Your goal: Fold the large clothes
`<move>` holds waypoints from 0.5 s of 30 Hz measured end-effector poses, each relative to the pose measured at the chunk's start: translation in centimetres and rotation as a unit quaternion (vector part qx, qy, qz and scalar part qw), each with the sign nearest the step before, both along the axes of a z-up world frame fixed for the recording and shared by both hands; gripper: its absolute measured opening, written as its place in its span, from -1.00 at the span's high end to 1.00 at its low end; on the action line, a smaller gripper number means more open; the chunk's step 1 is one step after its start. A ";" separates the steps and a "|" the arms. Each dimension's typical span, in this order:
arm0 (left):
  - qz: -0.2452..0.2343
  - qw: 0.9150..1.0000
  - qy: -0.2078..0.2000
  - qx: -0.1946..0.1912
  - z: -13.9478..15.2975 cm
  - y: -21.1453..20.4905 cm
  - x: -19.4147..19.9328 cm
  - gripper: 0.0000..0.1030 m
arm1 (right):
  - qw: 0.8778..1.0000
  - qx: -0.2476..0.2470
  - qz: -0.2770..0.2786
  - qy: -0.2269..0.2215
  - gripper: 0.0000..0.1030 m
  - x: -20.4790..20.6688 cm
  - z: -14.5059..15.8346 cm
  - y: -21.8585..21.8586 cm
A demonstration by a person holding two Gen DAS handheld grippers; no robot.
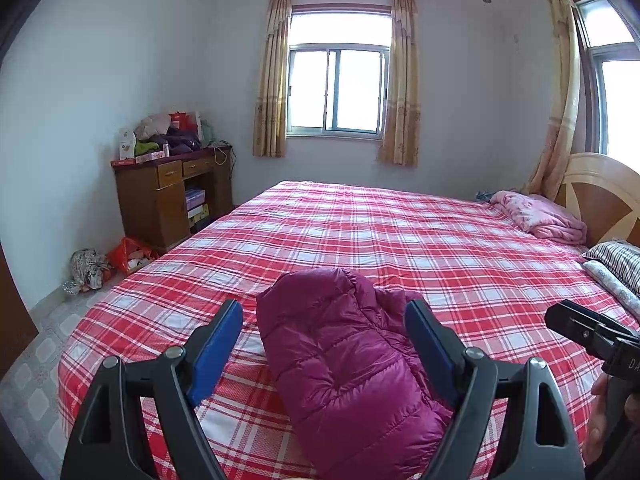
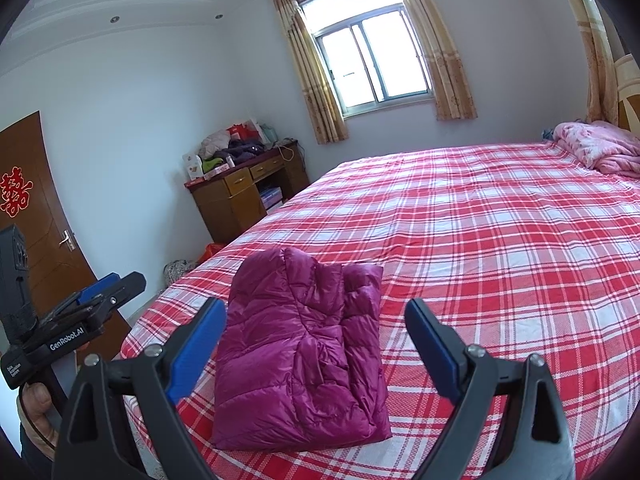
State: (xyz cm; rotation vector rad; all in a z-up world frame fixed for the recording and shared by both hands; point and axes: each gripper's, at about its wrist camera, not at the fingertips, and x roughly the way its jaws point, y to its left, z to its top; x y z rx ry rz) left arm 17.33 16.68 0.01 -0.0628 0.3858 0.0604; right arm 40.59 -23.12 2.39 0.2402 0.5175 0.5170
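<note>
Folded magenta down jacket (image 2: 300, 344) lies on the plaid bed (image 2: 500, 240) — both hand-held grippers, left (image 1: 324, 340) and right (image 2: 316, 340), gape wide, empty.

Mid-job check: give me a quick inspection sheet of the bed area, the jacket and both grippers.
Surface: bed with red plaid sheet, mostly flat.
Job's things: magenta puffer jacket folded into a compact bundle near the bed's near edge.
Clutter: pink blanket by the headboard; striped pillow.
Grippers: left gripper open; right gripper open; neither touches the jacket.
Cables: cord on the desk.
Surroundings: window, curtains, door.
</note>
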 end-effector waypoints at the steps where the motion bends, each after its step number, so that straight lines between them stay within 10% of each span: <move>1: -0.002 1.000 -0.002 -0.002 0.1 0.0 -0.1 -0.62 | 1.000 0.001 0.000 -0.001 -0.81 0.0 0.1 0.0; 15: -0.012 1.000 -0.016 -0.015 0.6 0.3 -0.6 -0.63 | 1.000 -0.001 0.010 -0.021 -0.82 -1.1 1.2 0.4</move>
